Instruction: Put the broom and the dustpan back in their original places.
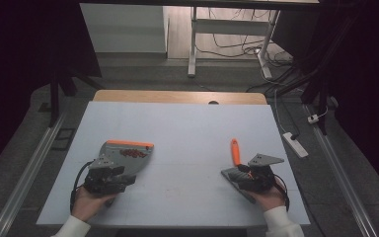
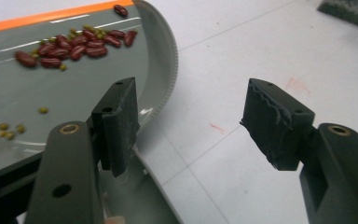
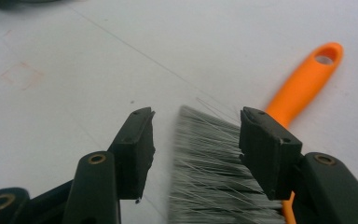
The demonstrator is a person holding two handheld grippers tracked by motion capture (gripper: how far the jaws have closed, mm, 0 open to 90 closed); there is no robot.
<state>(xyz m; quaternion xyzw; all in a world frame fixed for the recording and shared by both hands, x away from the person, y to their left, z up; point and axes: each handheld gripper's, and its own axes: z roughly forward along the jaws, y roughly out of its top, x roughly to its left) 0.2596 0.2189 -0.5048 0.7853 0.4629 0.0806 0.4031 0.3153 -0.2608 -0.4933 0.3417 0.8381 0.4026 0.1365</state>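
Observation:
A grey dustpan [image 1: 128, 154] with an orange front edge lies at the table's left and holds a heap of red beans [image 1: 133, 153]. In the left gripper view the red beans [image 2: 74, 46] and a few small green ones [image 2: 9, 130] rest on the dustpan [image 2: 74, 93]. My left gripper [image 2: 196, 126] is open, one jaw over the pan's curved rim and the other over bare table. At the right lies a brush with an orange handle [image 1: 235, 150]. My right gripper [image 3: 196, 140] is open, with the brush's grey bristles [image 3: 209, 172] between its jaws and the handle [image 3: 307, 79] pointing away.
The white table [image 1: 187, 133] has free room in the middle and at the back. A white power strip [image 1: 295, 144] lies on the floor off the right edge, and desk legs and cables [image 1: 237, 44] stand beyond the far edge.

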